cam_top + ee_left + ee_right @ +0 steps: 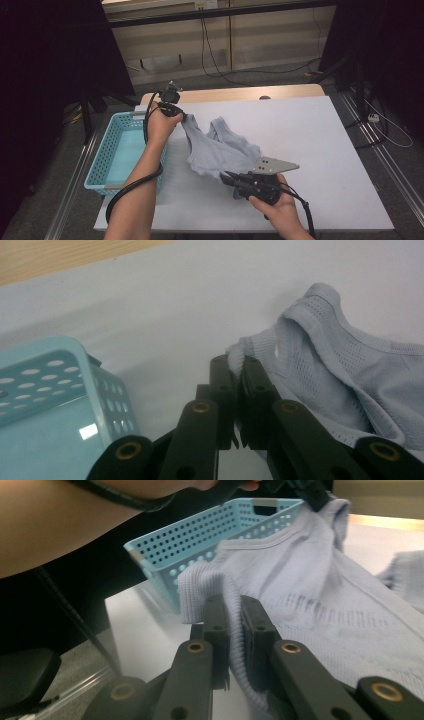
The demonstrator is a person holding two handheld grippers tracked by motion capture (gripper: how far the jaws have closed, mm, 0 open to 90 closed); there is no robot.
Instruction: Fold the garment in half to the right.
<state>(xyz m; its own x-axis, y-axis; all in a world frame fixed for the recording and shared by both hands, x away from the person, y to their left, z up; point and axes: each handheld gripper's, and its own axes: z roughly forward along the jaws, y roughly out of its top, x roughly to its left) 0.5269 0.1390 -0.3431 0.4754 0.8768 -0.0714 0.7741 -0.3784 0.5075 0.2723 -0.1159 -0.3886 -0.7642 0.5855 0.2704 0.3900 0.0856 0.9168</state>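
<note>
Left gripper (235,365) clamping vest (220,150) strap, right gripper (234,610) clamping its ribbed hem, basket (117,150) beside

White-covered table (320,150) with wooden far edge (235,94); grey floor (280,77) with black cables (240,75); pale panelled wall (270,40) at far side; dark curtains (55,50) left and right; metal rails (395,175) along both sides

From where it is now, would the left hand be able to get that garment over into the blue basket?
Probably yes. The left gripper is already shut on a strap of the pale garment, right beside the basket, whose open top has nothing over it. The right gripper also grips the garment.
</note>
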